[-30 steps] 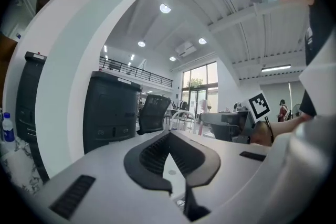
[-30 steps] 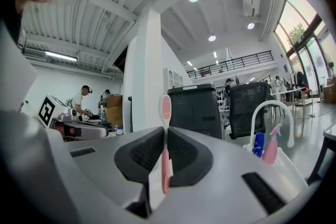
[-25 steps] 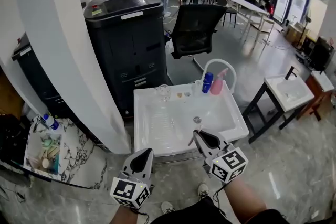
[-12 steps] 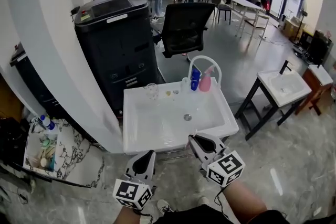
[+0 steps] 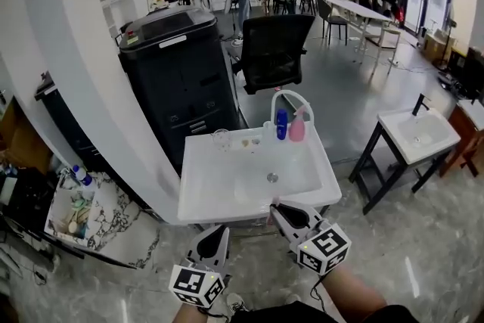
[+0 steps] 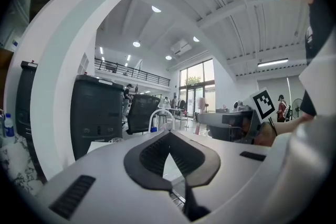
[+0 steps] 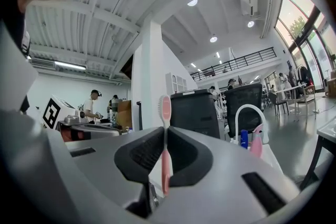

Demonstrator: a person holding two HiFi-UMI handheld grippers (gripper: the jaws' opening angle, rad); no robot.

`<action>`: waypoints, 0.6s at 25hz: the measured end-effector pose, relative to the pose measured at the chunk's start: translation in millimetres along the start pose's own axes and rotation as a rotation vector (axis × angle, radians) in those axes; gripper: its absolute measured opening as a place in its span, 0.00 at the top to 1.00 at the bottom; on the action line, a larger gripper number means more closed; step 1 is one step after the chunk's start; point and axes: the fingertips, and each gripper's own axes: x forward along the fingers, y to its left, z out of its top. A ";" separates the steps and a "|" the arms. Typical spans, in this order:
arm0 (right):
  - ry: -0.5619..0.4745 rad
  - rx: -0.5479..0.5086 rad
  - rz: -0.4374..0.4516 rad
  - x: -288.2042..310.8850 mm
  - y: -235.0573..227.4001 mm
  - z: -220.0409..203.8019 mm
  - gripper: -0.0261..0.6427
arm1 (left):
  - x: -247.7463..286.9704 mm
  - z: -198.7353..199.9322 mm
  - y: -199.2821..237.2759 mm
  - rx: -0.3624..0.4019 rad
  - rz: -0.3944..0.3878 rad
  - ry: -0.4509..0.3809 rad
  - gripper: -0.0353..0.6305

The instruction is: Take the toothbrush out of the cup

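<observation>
Your job is as good as done. The pink toothbrush is no longer in the cup. You have it in your right tongs, and the clear cup stands well apart from it on the far ledge of the white washbasin, to the left of the blue bottle and the pink spray bottle under the arched faucet. From the head view the cup looks empty, though it is small there and you cannot be sure of its inside. The task names nothing more than the removal, so at most you would lay the brush down somewhere.

Your right tongs are clamped on the toothbrush handle. The jaws are almost together, parted only by the thin handle between the pads. The brush stands upright in the grip, with its bristle head rising above the jaw tips and the lower handle running down into the throat of the tongs. In the head view these tongs sit at the near edge of the basin, on your side of it.

Your left tongs are fully closed with nothing between them, the two pads meeting at the tip. They touch nothing. In the head view they hang beside the right ones, just short of the basin's near rim.
</observation>
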 end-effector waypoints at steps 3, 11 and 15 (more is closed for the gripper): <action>-0.005 -0.005 0.024 -6.2 0.5 3.7 0.91 | -3.0 3.6 -8.3 0.007 0.023 -0.006 0.92; -0.008 -0.003 0.050 -15.7 -1.8 5.2 0.91 | -2.7 5.0 -23.0 0.019 0.042 -0.004 0.92; -0.007 0.003 0.053 -15.8 -2.2 4.1 0.91 | -2.3 5.5 -23.6 0.024 0.041 0.000 0.92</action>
